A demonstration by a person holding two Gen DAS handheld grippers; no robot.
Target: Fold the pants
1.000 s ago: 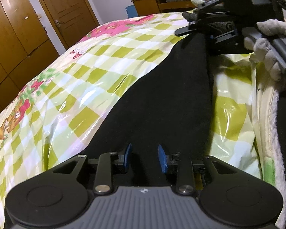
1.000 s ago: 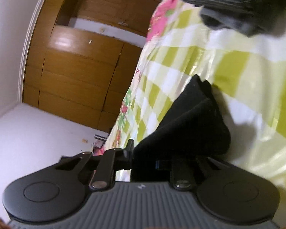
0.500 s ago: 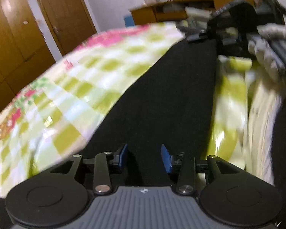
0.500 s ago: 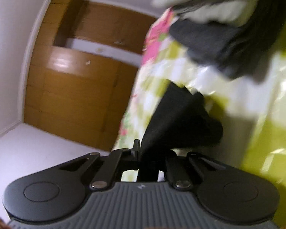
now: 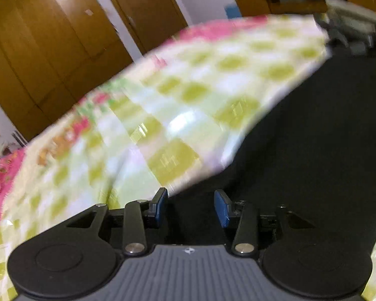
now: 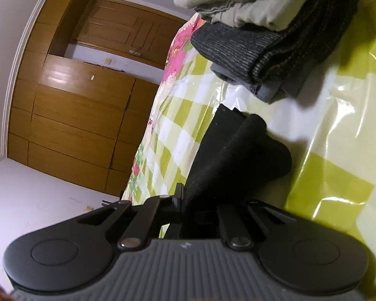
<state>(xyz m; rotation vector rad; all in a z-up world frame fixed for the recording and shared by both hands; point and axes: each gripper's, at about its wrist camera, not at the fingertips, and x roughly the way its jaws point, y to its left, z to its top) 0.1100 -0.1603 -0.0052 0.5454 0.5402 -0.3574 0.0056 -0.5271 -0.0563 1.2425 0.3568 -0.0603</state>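
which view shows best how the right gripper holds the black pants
The right wrist view: it is sharp, and the right gripper is shut on a bunched fold of the black pants. The left wrist view is blurred and shows only the pants spread flat on the checked cover.

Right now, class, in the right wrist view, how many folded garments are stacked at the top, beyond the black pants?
3 that show: a pale garment on top, a dark ribbed one beneath, a grey one at the bottom. More may be hidden past the picture's edge.
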